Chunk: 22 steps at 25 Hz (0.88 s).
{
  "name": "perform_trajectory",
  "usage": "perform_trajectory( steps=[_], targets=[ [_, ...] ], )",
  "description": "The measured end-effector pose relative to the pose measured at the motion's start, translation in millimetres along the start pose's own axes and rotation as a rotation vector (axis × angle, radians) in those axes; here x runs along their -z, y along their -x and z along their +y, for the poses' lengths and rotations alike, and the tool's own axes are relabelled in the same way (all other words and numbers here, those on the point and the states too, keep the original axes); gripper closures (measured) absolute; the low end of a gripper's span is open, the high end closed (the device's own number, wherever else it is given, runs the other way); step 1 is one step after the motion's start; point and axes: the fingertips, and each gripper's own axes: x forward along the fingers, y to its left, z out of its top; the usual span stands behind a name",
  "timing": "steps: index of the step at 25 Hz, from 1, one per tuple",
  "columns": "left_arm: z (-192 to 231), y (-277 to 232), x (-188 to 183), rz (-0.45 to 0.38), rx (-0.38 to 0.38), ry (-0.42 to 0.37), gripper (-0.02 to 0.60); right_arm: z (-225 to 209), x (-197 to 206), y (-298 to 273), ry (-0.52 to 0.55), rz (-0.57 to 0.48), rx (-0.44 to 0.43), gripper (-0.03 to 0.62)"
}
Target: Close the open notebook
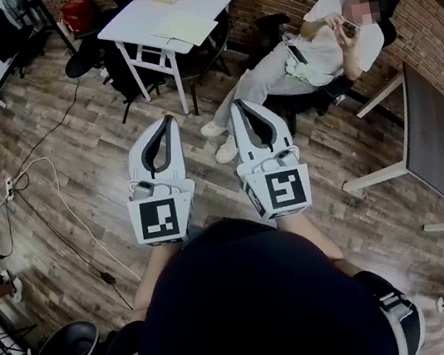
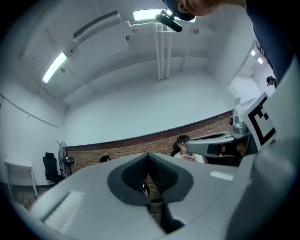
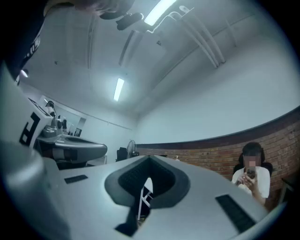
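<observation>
Jaws closed w/ nothing held on your left gripper [image 2: 149, 157] and right gripper [image 3: 150, 159], both well short of the white desk [image 1: 129, 24]. Notebook not clearly ID'd; maybe the pale sheet [image 1: 184, 27] on that desk. Closing not begun: approach desk, open jaws.

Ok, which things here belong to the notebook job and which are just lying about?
Job: left gripper, right gripper, both shut, empty; white table holding what may be the notebook.
Lying about: seated person, dark table, black chair.
</observation>
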Motion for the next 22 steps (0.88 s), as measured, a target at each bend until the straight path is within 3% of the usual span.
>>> perform_trajectory(
  steps=[15, 22],
  targets=[
    [-9, -19, 8, 0.016, 0.006, -0.018, 0.575, -19, 18, -6, -0.042, 0.013, -0.001, 0.582],
    [5, -46, 19, 0.008, 0.018, 0.004, 0.575, -26, 30, -34, -0.04, 0.032, -0.011, 0.58]
  ],
)
